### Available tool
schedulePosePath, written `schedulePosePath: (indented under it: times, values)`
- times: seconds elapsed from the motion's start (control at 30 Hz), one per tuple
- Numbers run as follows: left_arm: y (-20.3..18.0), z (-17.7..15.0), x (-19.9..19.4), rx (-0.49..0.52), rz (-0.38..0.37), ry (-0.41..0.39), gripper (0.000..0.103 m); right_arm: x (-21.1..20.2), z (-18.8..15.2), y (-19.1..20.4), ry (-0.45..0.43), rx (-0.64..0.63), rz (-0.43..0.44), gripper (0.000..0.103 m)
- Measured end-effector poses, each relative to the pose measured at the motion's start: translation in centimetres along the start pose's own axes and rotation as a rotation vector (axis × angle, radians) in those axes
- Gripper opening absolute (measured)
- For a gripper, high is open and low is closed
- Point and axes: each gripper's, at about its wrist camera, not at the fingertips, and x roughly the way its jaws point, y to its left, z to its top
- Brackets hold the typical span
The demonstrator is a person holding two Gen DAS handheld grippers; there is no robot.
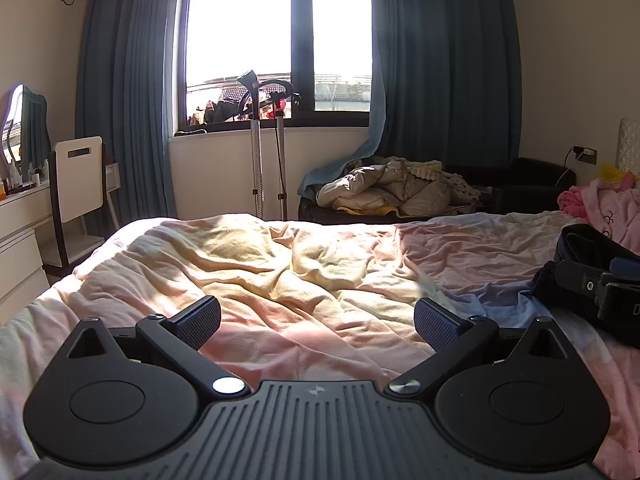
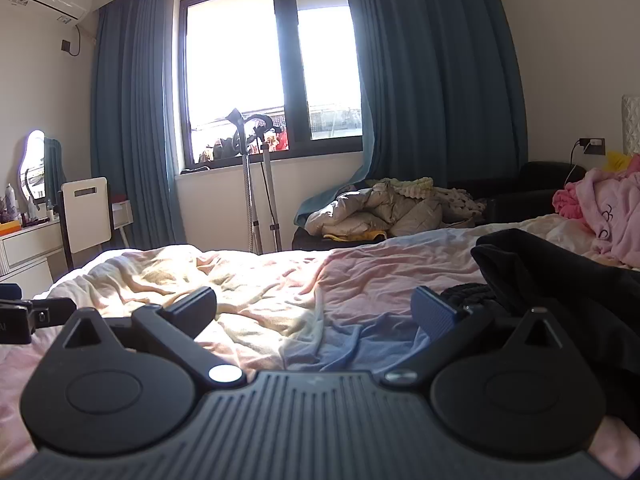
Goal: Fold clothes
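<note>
Pink and cream bedding (image 1: 304,280), rumpled and partly sunlit, covers the bed below both grippers. Left gripper (image 1: 317,322): fingers spread wide, nothing between them, poised over the sheet. Right gripper (image 2: 314,312): fingers likewise spread wide and empty. Black garment (image 2: 560,280): lies in a loose heap on the bed at the right, just beside the right gripper's right finger; whether they touch cannot be told. In the left wrist view the right gripper's body overlaps this garment (image 1: 580,244). Pink garment (image 2: 608,208): crumpled farther back at the right edge of the bed. Background: window (image 1: 276,40) flanked by blue curtains (image 1: 436,60), with a pile of beige bedding (image 1: 392,188) on a dark seat beneath.
</note>
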Motion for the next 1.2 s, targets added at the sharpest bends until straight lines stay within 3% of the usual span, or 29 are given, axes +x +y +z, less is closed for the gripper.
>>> schedulePosePath:
  times: [1.2]
  values:
    - [0.00,0.04,0.01,0.007,-0.010,0.005,0.103,0.24,-0.01,0.16,0.008,0.002,0.002,0.103]
